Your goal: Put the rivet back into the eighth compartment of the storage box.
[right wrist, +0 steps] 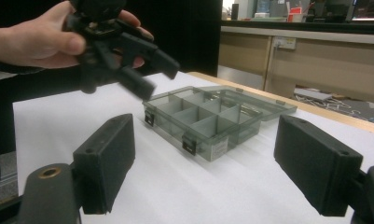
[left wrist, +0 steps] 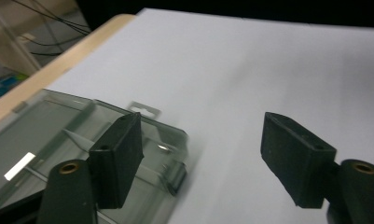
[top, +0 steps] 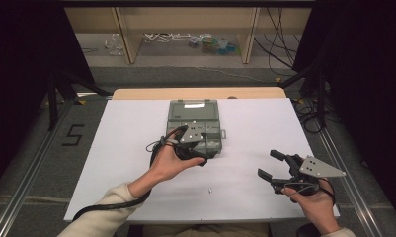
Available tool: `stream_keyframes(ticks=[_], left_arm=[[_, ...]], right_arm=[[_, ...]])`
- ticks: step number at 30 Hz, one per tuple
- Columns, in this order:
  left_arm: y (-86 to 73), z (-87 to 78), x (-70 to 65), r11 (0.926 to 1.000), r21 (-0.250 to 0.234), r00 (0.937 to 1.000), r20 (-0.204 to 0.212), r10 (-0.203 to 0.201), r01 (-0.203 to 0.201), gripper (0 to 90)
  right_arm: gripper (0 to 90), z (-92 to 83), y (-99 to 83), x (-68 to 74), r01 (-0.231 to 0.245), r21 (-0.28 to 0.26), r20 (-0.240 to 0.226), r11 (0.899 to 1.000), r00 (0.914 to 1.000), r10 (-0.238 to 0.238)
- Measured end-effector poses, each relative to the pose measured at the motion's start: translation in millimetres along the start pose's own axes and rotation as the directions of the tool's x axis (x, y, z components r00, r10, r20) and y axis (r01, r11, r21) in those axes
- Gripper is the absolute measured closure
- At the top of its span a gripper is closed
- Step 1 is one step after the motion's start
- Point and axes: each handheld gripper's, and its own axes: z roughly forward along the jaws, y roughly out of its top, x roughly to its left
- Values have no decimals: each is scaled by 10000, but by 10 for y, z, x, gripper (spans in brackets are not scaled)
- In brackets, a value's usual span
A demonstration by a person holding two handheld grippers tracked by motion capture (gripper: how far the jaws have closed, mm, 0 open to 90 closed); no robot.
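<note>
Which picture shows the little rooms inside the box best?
The right gripper view: the open box sits side-on and uncovered, so its divider walls stand out. In the high view the left claw covers part of the box. The left gripper view catches one blurry corner.

The high view looks forward and down on the whole white table [top: 136,148] from above its near edge. The left gripper view sits low and very close to the grey compartment box [left wrist: 45,140], at its lower left. The right gripper view looks from farther across the table [right wrist: 198,186] at the same box [right wrist: 212,119], frame centre.
</note>
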Motion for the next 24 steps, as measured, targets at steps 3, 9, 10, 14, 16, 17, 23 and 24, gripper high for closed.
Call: stream_keyframes(ticks=[3, 9, 10, 14, 16, 17, 23, 24], left_arm=[[-4, -9, -86, 9942, 659, 9946, 655, 805, -848, 290], [21, 53, -305, 9336, 2212, 9487, 2098, 2366, -2818, 274], [27, 72, -344, 9130, 2480, 9355, 2278, 2700, -3239, 274], [9, 160, -445, 8588, 3237, 9049, 2946, 3072, -3970, 282], [-19, 218, -478, 8292, 3600, 8879, 3395, 3105, -4276, 301], [-32, 247, -493, 8130, 3713, 8784, 3511, 3243, -4486, 312], [-82, 390, -580, 7692, 4140, 8496, 4291, 3066, -4867, 395], [-92, 410, -595, 7656, 4232, 8485, 4402, 2936, -4845, 402]], right_arm=[[215, -1, 0, 0, -3, 11, -12, 10000, 10000, 3], [215, 0, 0, 1, -19, 16, -26, 10000, 10000, 19], [215, 0, 0, 1, -4, 19, -21, 10000, 10000, 4], [215, 3, -1, 1, 7, -2, -18, 10000, 10000, -7], [215, 15, -1, -16, 313, -243, 91, 9992, 9995, -311], [214, 15, -2, -17, 318, -255, 110, 9992, 9994, -316], [214, 3, -2, -4, 29, 19, -14, 10000, 10000, -29], [214, 1, -1, -1, -5, 30, -22, 10000, 10000, 5]])
